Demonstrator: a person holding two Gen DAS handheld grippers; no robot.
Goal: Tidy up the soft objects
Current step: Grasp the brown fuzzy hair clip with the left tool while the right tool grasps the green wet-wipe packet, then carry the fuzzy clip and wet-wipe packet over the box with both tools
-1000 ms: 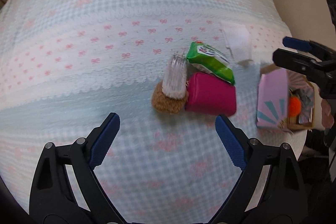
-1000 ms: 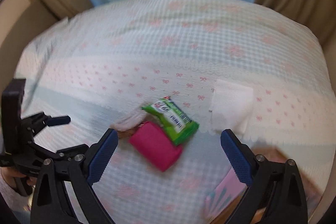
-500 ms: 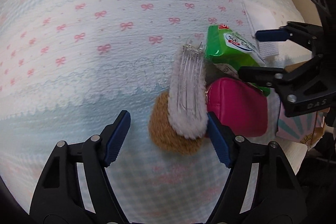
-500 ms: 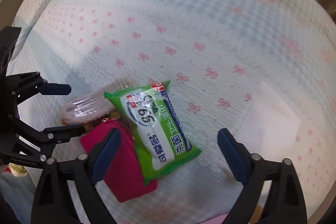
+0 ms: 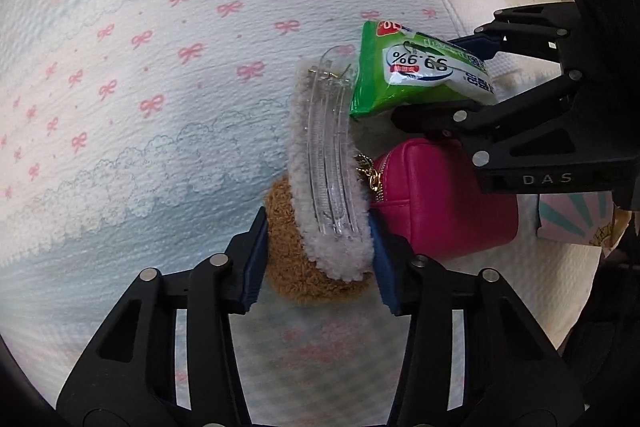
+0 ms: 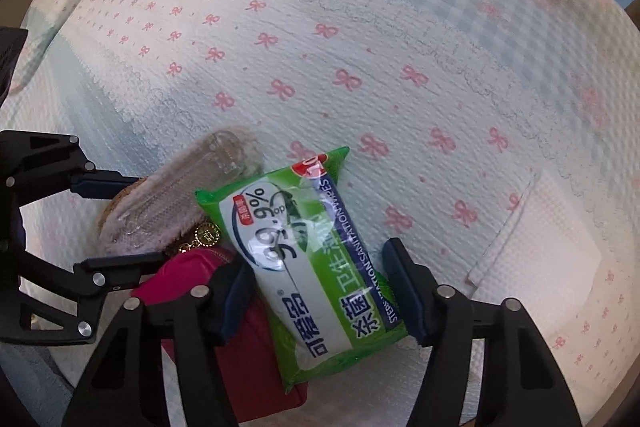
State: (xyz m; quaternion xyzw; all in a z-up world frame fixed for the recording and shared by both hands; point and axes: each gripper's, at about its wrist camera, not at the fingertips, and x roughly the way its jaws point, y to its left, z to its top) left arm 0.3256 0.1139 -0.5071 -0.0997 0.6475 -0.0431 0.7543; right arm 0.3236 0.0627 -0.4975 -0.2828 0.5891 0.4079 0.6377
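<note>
The left gripper (image 5: 316, 259) has just been closing and grasps the fluffy clip (image 5: 330, 183), left of the pink pouch (image 5: 440, 203) on the bed (image 5: 160, 107). The right gripper (image 6: 316, 291), also closing, pinches the wipes (image 6: 304, 259) overlapping the pouch.

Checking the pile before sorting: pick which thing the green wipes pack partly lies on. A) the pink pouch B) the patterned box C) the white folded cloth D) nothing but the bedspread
A: in the right wrist view the green wipes pack overlaps the pink pouch, hiding part of it.
</note>
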